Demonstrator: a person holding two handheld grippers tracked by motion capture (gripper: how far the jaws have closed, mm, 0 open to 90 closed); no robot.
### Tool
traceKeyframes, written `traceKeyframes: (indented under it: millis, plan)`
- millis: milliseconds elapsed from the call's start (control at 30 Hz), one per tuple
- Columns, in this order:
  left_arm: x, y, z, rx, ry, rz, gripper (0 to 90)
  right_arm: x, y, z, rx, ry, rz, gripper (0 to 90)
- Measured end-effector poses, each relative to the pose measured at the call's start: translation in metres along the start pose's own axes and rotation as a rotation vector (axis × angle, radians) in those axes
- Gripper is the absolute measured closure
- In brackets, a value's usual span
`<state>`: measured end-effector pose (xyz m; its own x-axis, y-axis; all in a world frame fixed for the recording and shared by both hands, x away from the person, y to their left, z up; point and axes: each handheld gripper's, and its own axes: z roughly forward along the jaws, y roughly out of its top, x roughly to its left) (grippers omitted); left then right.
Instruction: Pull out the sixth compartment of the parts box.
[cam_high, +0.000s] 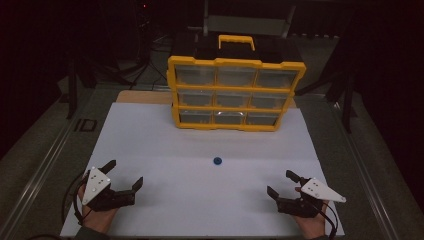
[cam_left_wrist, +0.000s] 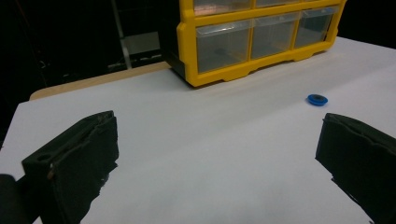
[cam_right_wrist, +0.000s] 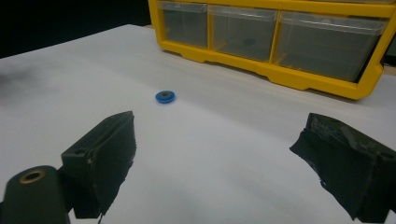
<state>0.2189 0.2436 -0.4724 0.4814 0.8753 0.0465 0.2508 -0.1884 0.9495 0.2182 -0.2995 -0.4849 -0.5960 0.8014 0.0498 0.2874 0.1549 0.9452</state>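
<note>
A small blue round disc (cam_high: 217, 160) lies on the white table sheet (cam_high: 165, 145), in front of a yellow organiser (cam_high: 235, 92) with clear drawers. My left gripper (cam_high: 124, 174) rests near the front left of the sheet, jaws wide apart with nothing between them. My right gripper (cam_high: 283, 183) sits at the front right, also open and empty. In the left gripper view the disc (cam_left_wrist: 317, 99) lies ahead to the right, below the organiser (cam_left_wrist: 252, 42). The right gripper view has the disc (cam_right_wrist: 165, 96) ahead to the left, with the organiser (cam_right_wrist: 280, 42) behind it.
The organiser carries a yellow handle (cam_high: 236, 41) on top and stands at the sheet's far edge. A wooden board (cam_high: 145, 96) shows behind the sheet. Metal rails (cam_high: 47, 155) run along both sides of the table. Dark surroundings lie beyond.
</note>
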Motion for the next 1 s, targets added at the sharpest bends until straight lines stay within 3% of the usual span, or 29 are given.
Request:
traceKeyframes:
  millis: [433,733,1000]
  plan:
    - [0.001,0.000,0.001,-0.001,-0.001,-0.006,0.0,0.005,0.002,0.004,0.020,0.018,-0.007,10.5]
    - [0.002,0.000,0.001,0.012,0.013,-0.010,0.0,0.006,0.007,0.008,0.030,0.021,0.014,10.5]
    - [0.002,0.000,0.002,0.012,0.016,-0.011,0.0,0.011,0.022,0.012,0.045,0.013,-0.033,10.5]
